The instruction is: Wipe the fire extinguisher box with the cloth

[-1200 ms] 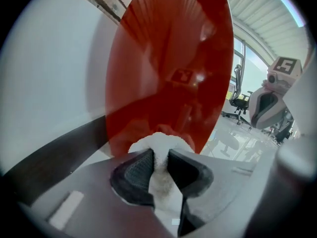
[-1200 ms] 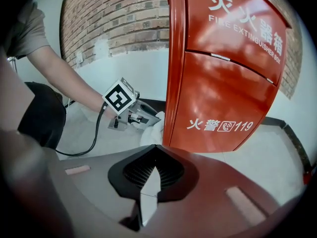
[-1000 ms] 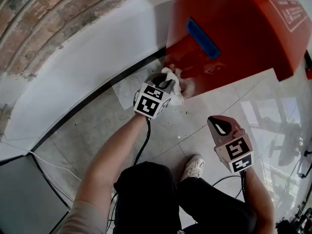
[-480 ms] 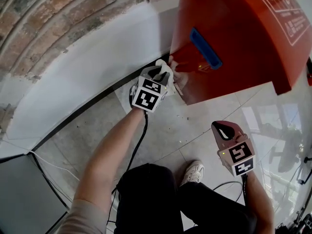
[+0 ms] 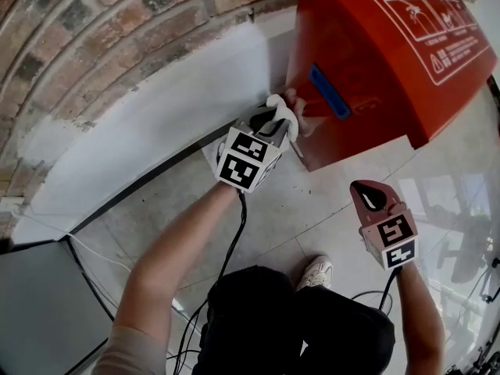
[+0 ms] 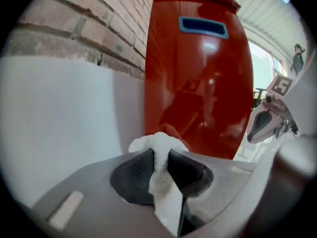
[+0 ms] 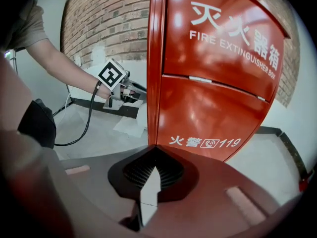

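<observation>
In the head view, the red fire extinguisher box [image 5: 391, 45] fills the upper right of the frame. It stands on the grey tiled floor [image 5: 266, 209] against a brick wall [image 5: 101, 30] that has a white painted band [image 5: 148, 123] along the bottom.

The left gripper [image 5: 272, 125] is just left of centre, jaws clamped tight on a white cloth [image 5: 283, 109], with the bunched end poking out past the tips. The cloth sits right at the lower left side face of the box, a bit below the blue recessed handle [image 5: 328, 92]. Honestly can't tell if it's pressing on the red surface or just shy of it. In the left gripper view the cloth is at bottom centre, with the side of the box rising behind it.

The right gripper [image 5: 367, 194] is at lower right in the head view, well apart from the box, jaws closed together with nothing between them. Its own view shows the same, and looks at the box front with "FIRE EXTINGUISHER BOX" and "119" in white lettering.

A black cable [image 5: 232, 244] trails from the left gripper down along the forearm, and a white shoe [image 5: 316, 272] shows at bottom centre.
</observation>
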Action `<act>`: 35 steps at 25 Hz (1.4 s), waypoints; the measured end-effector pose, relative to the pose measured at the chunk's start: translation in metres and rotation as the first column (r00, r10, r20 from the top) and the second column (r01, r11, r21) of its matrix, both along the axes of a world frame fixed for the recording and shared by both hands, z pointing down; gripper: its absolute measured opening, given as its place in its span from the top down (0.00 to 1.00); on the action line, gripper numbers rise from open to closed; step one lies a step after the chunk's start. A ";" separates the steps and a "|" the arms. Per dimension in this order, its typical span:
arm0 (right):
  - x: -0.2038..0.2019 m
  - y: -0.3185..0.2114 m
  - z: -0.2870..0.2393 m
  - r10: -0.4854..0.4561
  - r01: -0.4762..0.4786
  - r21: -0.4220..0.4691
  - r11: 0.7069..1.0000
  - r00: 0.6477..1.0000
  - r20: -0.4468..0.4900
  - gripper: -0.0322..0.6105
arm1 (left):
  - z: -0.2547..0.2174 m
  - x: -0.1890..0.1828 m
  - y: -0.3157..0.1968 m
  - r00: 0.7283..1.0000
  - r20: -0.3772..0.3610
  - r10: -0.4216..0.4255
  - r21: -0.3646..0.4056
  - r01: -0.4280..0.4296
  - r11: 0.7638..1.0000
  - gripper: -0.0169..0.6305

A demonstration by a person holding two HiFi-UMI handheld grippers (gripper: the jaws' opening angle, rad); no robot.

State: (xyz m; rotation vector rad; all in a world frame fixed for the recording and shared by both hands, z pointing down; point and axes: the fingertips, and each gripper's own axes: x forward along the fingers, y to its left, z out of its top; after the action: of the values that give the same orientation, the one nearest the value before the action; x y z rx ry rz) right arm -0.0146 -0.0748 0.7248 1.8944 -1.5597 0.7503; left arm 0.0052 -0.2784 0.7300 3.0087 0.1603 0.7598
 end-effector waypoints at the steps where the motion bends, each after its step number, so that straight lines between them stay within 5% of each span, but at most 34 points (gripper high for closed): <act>1: -0.001 0.000 -0.009 -0.005 0.005 0.004 1.000 1.000 -0.007 0.91 | -0.014 -0.001 0.003 1.000 -0.012 0.009 -0.003 -0.009 1.000 0.85; 7: 0.002 0.012 -0.082 0.024 -0.023 0.033 0.999 1.000 -0.016 0.91 | -0.111 -0.010 0.022 0.998 -0.050 0.046 -0.025 -0.047 0.999 0.85; 15: -0.010 0.032 -0.210 0.103 -0.109 0.089 0.990 0.992 0.076 0.91 | -0.222 -0.053 0.046 0.999 0.021 0.039 -0.092 -0.037 0.995 0.85; 28: -0.006 0.030 -0.411 0.261 -0.328 0.243 0.913 0.927 0.271 0.91 | -0.425 -0.101 0.085 0.996 0.079 0.035 -0.155 -0.022 0.988 0.85; 35: -0.010 0.024 -0.504 0.232 -0.336 0.325 0.884 0.919 0.319 0.91 | -0.528 -0.094 0.119 0.995 0.075 0.070 -0.141 -0.059 0.988 0.85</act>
State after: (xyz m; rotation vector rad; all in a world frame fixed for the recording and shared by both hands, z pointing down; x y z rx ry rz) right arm -0.0247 -0.0508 0.2207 2.4309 -1.7012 0.9240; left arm -0.0884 -0.1589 0.2025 2.8499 0.2957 0.8364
